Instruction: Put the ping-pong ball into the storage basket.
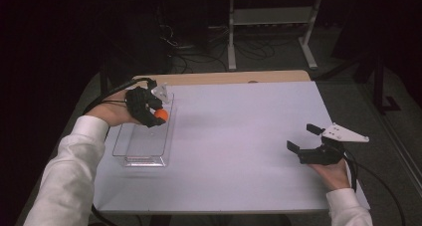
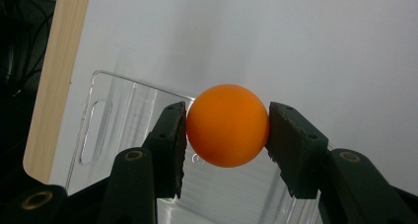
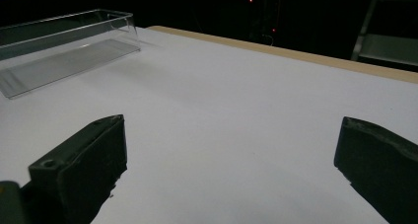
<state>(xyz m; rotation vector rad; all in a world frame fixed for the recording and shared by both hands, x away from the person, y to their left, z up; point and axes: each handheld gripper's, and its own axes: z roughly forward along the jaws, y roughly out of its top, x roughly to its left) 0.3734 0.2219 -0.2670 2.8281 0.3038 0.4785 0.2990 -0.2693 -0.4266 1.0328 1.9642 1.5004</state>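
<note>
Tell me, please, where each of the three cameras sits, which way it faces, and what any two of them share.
High view: above the person's side, looking forward and down on the white table; both white sleeves, left gripper and right gripper show.
Left gripper view: rides the left gripper, looking down between its fingers, shut on an orange ball above a clear plastic tray.
Right gripper view: rides the right gripper, looking low across the table between its open fingers.
Shared: all three show the tray and table.
</note>
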